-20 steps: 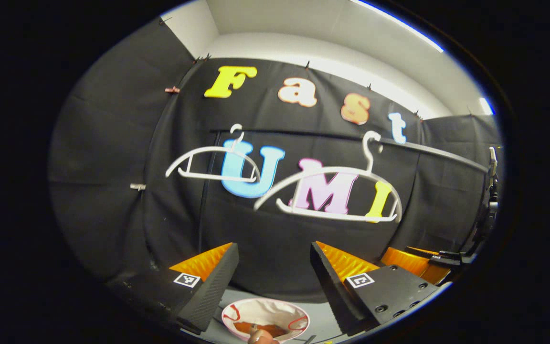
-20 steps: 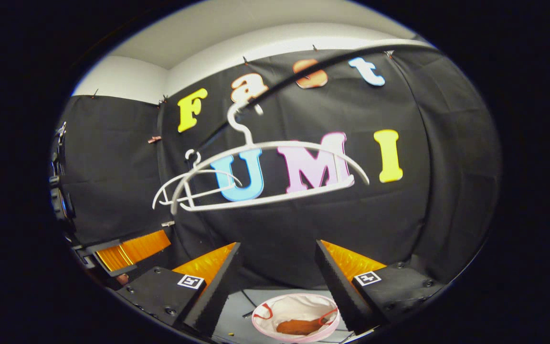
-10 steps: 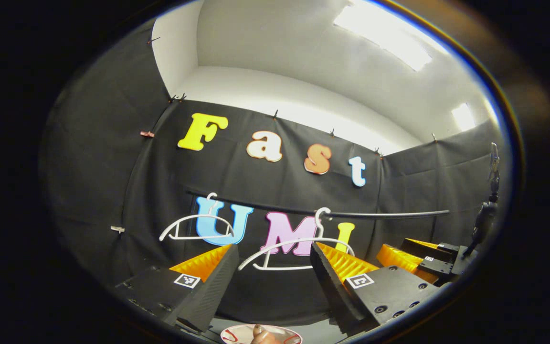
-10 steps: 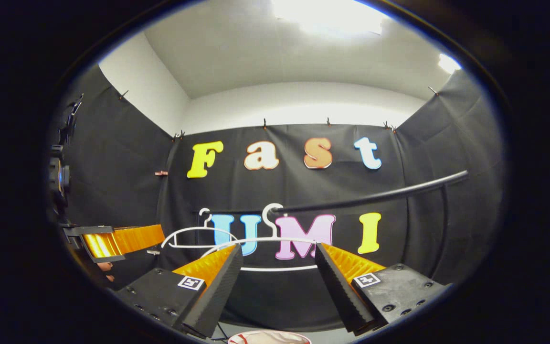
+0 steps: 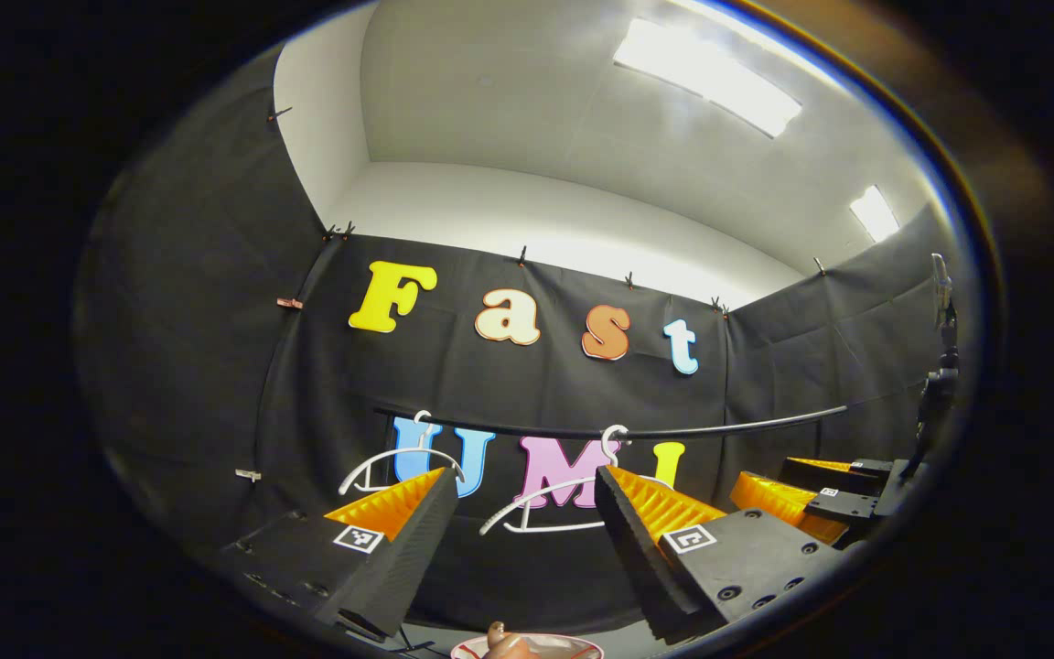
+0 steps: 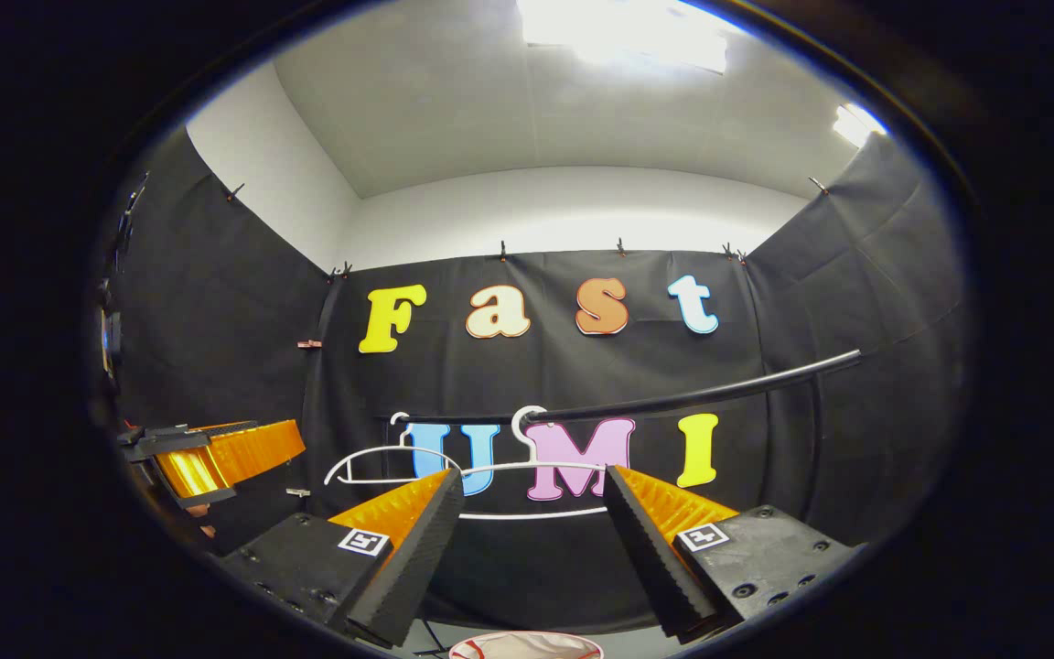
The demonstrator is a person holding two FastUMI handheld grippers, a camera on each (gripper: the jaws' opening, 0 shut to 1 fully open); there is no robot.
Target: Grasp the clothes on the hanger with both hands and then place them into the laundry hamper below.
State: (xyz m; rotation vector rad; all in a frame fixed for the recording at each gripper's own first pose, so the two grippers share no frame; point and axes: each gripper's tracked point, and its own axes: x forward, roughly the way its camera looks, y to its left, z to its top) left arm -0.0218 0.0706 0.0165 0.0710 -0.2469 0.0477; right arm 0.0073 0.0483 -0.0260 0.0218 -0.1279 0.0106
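With the clothes [image 5: 509, 644] lying in the hamper [image 6: 527, 643] at the frame's bottom edge, both the left gripper [image 5: 522, 549] and right gripper [image 6: 532, 554] were spread empty below bare hangers [image 5: 545, 503], so seemingly nothing remained but to withdraw.

A black rail [image 5: 673, 430] runs across the booth in front of the black cloth wall [image 5: 216, 366]. Above the rail, the cloth is clipped along its top edge with small clips [image 5: 521, 254] to a white wall [image 6: 564, 215]. Higher above the rail, bright ceiling light panels [image 5: 705, 78] glow on a white ceiling [image 6: 490, 101].
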